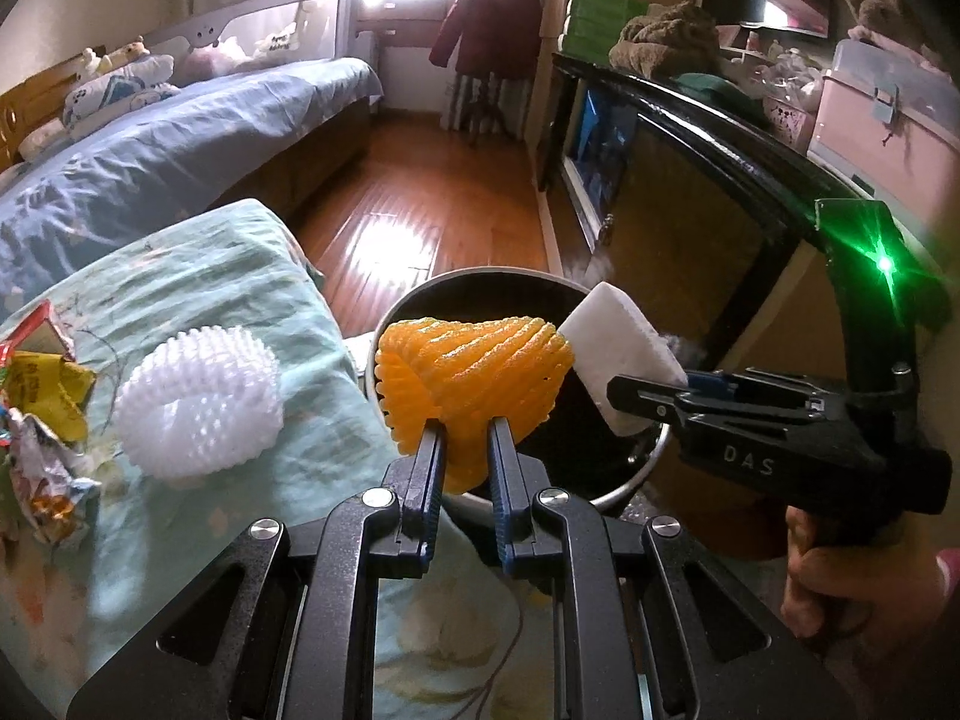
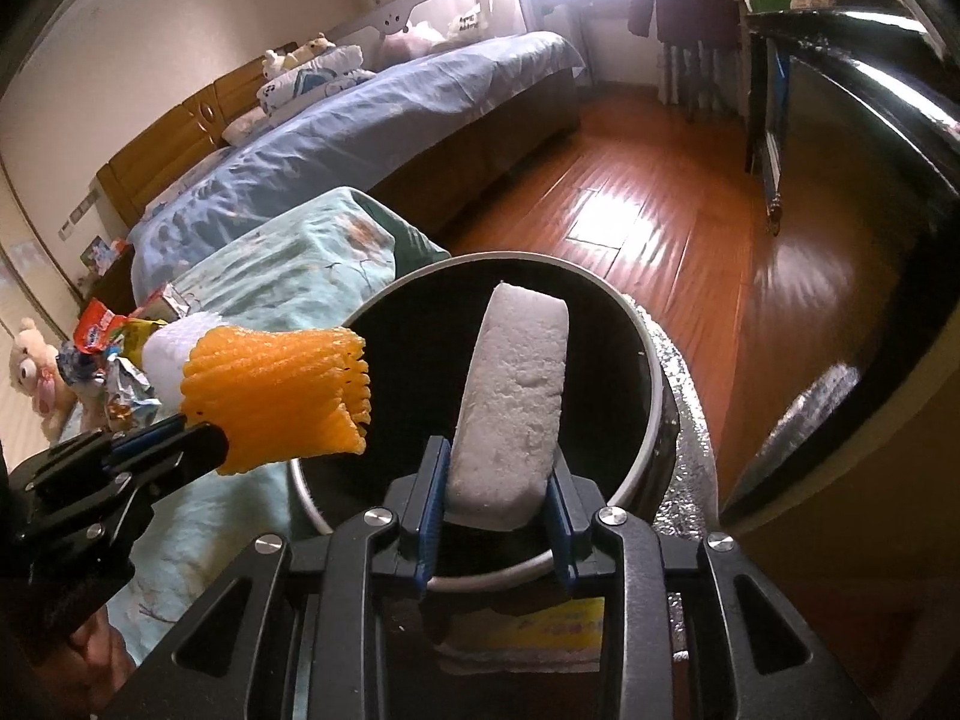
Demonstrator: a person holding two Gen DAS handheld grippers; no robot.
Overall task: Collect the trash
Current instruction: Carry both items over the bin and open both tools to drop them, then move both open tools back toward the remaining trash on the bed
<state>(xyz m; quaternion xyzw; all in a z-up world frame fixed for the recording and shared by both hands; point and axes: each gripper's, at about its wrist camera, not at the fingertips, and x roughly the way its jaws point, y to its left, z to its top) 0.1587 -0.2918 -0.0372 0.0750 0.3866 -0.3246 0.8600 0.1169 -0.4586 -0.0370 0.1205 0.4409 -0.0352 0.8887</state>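
My left gripper (image 1: 467, 441) is shut on an orange foam net sleeve (image 1: 474, 372) and holds it over the near rim of a round black trash bin (image 1: 630, 480). My right gripper (image 2: 497, 480) is shut on a white foam block (image 2: 516, 396) and holds it upright above the bin's opening (image 2: 414, 348). In the left wrist view the right gripper (image 1: 624, 393) comes in from the right with the block (image 1: 618, 354). In the right wrist view the left gripper (image 2: 210, 444) comes in from the left with the orange sleeve (image 2: 276, 396).
A white foam net (image 1: 198, 399) and crumpled wrappers (image 1: 42, 396) lie on the teal cloth-covered surface (image 1: 252, 276) left of the bin. A bed (image 1: 150, 150) stands behind. A dark cabinet (image 1: 690, 180) is on the right. Wooden floor (image 1: 420, 210) lies beyond.
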